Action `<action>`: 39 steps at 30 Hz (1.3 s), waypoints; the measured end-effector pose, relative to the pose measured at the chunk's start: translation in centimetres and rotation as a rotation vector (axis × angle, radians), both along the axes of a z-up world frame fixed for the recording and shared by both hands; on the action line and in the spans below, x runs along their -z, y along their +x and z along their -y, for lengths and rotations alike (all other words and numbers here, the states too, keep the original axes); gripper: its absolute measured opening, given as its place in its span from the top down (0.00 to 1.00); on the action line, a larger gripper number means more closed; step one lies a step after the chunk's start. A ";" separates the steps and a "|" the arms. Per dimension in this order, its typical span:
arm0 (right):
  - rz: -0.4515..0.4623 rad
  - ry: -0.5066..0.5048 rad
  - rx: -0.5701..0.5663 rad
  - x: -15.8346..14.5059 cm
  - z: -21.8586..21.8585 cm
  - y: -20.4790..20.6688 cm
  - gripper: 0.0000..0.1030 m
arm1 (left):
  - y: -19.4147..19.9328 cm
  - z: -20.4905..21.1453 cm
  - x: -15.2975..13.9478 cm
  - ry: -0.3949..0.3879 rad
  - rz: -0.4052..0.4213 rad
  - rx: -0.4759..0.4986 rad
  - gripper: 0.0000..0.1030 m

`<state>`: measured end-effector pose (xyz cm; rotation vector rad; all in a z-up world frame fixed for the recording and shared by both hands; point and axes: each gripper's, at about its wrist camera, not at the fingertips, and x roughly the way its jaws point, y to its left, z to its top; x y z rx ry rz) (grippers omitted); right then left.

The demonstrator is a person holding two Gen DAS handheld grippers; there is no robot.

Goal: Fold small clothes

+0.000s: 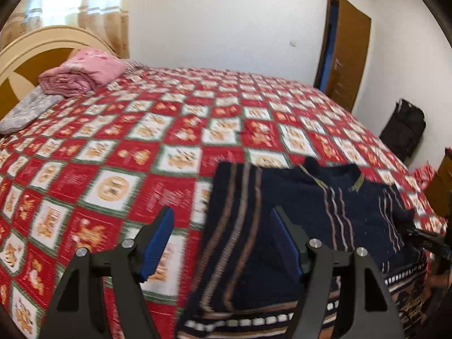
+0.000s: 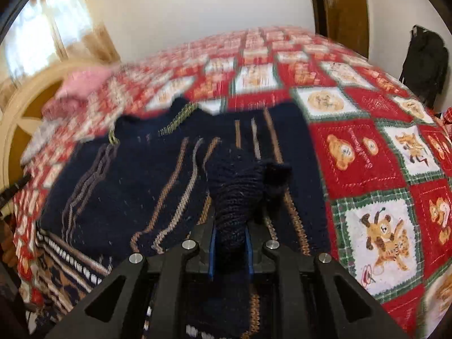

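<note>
A small navy knitted sweater (image 1: 310,212) with tan and grey stripes lies flat on the red patchwork bedspread (image 1: 113,147), its neck pointing away. My left gripper (image 1: 223,223) is open above the sweater's left edge, one blue-padded finger over the bedspread, the other over the sweater. In the right wrist view the sweater (image 2: 127,186) fills the middle. My right gripper (image 2: 230,243) is shut on a bunched navy sleeve (image 2: 237,192) of it and holds it up over the sweater's body.
Folded pink blankets (image 1: 82,73) and a grey pillow (image 1: 25,113) lie by the cream headboard (image 1: 34,48). A brown door (image 1: 350,53) and a black bag (image 1: 404,130) stand beyond the bed's far right corner. The bed's near edge is just under the sweater's hem.
</note>
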<state>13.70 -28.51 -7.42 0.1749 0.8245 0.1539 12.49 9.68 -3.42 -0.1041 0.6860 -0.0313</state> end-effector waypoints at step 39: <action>0.116 -0.065 0.140 -5.1 1.8 0.2 0.30 | 7.1 4.9 1.9 0.107 -0.084 0.017 0.29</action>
